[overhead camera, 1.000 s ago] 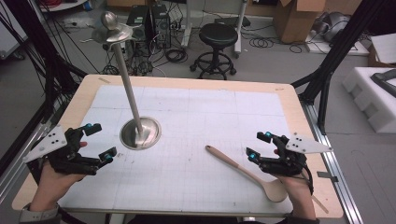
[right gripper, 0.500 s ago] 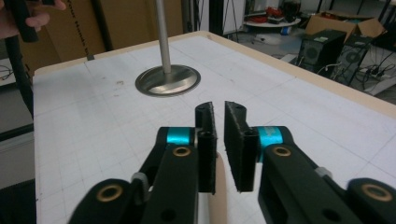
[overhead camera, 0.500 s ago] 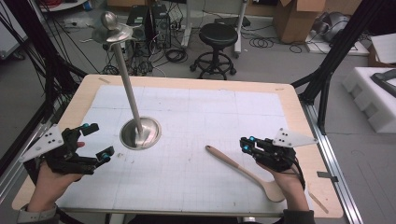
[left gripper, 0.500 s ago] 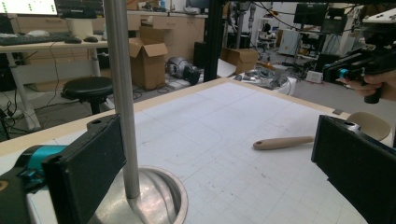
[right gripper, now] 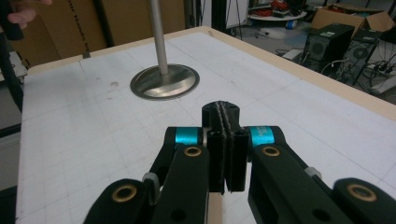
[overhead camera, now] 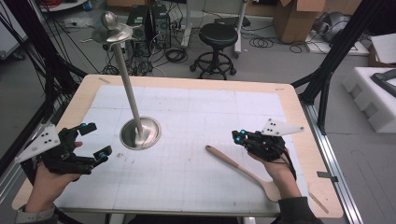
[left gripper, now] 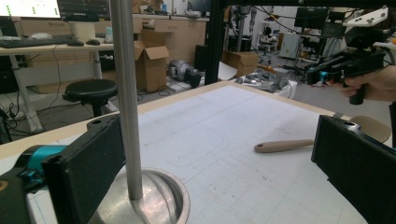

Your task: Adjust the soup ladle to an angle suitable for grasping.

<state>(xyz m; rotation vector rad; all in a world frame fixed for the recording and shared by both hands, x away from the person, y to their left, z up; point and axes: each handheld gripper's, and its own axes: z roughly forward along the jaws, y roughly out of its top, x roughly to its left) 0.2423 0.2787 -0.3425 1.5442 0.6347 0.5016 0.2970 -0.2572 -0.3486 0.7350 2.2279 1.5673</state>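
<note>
right claw (overhead camera: pixel 239 136): jaws pressed flat together with nothing between them, they've just been closing; sits right above the wooden spoon's handle, not touching it
left claw (overhead camera: pixel 95 140): jaws wide apart, holding nothing, near left of the worktop (overhead camera: pixel 289 100)
wooden spoon (overhead camera: pixel 243 171): flat on the white mat at near right, handle tip pointing left toward the middle, bowl near the person's right wrist
metal stand (overhead camera: pixel 139 132): round base left of centre, tall pole leaning far-left, just beside the left claw
</note>
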